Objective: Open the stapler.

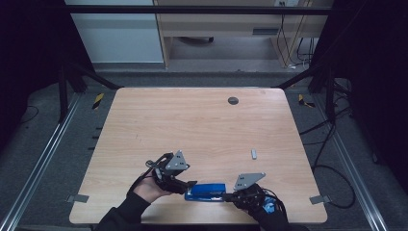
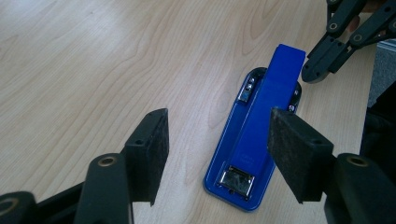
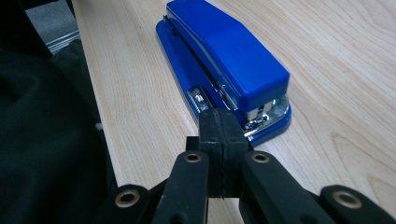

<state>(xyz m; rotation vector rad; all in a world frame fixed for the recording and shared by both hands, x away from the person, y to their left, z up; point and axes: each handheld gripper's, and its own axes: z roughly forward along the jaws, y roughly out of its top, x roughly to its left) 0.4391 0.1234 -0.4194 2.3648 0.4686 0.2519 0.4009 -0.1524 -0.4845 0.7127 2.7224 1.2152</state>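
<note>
hovering left gripper (image 2: 215, 154) over blue stapler (image 2: 257, 135), jaws spread wide, nothing between pads, likely lining up to clamp body. stapler flat near table's (image 1: 202, 120) front edge. right gripper (image 3: 221, 135) clenched empty, tips at stapler's rear, probably bracing.

The person wears black sleeves (image 1: 126, 210) that reach the wrists. Each gripper, left (image 1: 191, 183) and right (image 1: 228, 196), is matte black, built of linked bars joined by brass-coloured rivets, with flat, rough-faced rectangular pads (image 2: 299, 151) at the tips. Each carries a grey three-cornered plate (image 1: 248, 180) with small holes on top, and black cables (image 1: 275, 202) trail from the bodies.
</note>
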